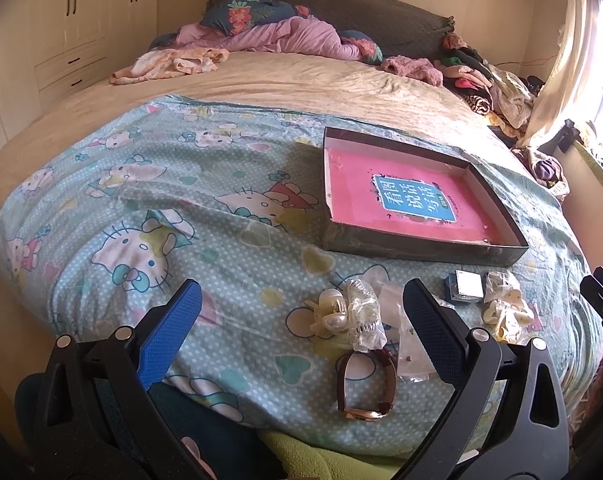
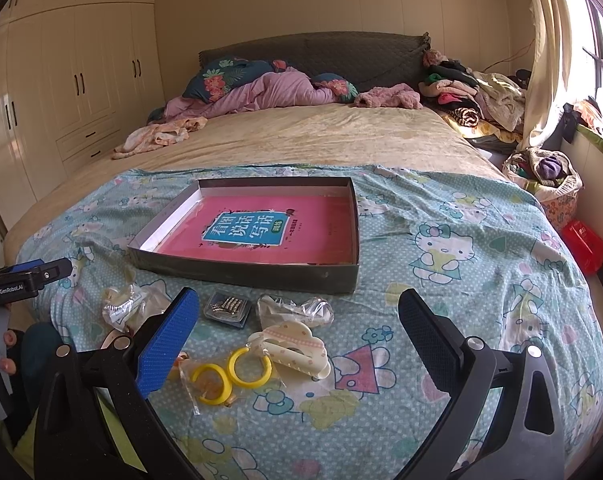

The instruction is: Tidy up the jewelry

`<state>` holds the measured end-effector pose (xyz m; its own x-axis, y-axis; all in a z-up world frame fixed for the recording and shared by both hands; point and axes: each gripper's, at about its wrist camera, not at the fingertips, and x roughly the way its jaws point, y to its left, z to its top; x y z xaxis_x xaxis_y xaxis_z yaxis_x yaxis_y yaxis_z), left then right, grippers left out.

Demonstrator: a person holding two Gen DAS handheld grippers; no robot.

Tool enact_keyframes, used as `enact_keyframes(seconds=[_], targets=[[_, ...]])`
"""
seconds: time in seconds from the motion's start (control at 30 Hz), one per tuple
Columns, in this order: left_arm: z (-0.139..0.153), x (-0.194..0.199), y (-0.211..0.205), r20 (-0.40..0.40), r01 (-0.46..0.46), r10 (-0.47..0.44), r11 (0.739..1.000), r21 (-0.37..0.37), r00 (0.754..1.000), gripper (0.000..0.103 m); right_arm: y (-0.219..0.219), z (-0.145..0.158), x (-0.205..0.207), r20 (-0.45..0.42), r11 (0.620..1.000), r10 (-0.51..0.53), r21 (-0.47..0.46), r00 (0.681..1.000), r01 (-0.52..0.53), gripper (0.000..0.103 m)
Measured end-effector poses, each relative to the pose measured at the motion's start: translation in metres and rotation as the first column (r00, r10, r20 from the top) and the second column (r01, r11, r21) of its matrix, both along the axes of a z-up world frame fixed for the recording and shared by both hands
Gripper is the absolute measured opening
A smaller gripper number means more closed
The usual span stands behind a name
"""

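We see a bed with a tan textured cover and a thin, wrinkled cartoon-cat sheet spread over its near end. On the sheet sits one shallow rectangular cardboard tray, dark outer walls and pale inner walls, with a glossy pink book flat inside.

Jewelry lies loose on the sheet just near of the tray, none in it:
- two yellow plastic hoop earrings in a clear crinkled bag
- one cream claw hair clip, scalloped shape, touching that bag
- one small dark box of rhinestone pieces, clear lid
- one empty-looking clear bag right of the box
- one watch, brown leather strap, gold-tone case, standing on edge
- one pearly cream clip beside a crumpled clear bag, just far of the watch

Left gripper: jaws wide open, nothing held, hovering over the watch and clip. Right gripper: jaws wide open, nothing held, straddling the hoops and claw clip. Pads are blue and black, knurled rubber.
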<state>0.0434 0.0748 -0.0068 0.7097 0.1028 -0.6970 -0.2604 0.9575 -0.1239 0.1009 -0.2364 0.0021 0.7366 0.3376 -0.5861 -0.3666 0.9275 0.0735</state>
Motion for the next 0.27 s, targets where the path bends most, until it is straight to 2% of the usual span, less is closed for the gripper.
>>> enact_keyframes(seconds=[0.27], targets=[[-0.0014,-0.0002,0.0008,-0.001,-0.001,0.001,1.0,-0.003,1.0,0.094,-0.0001,-0.0001,0.0003,0.0,1.0,0.0,-0.001,1.0,0.0,0.099]])
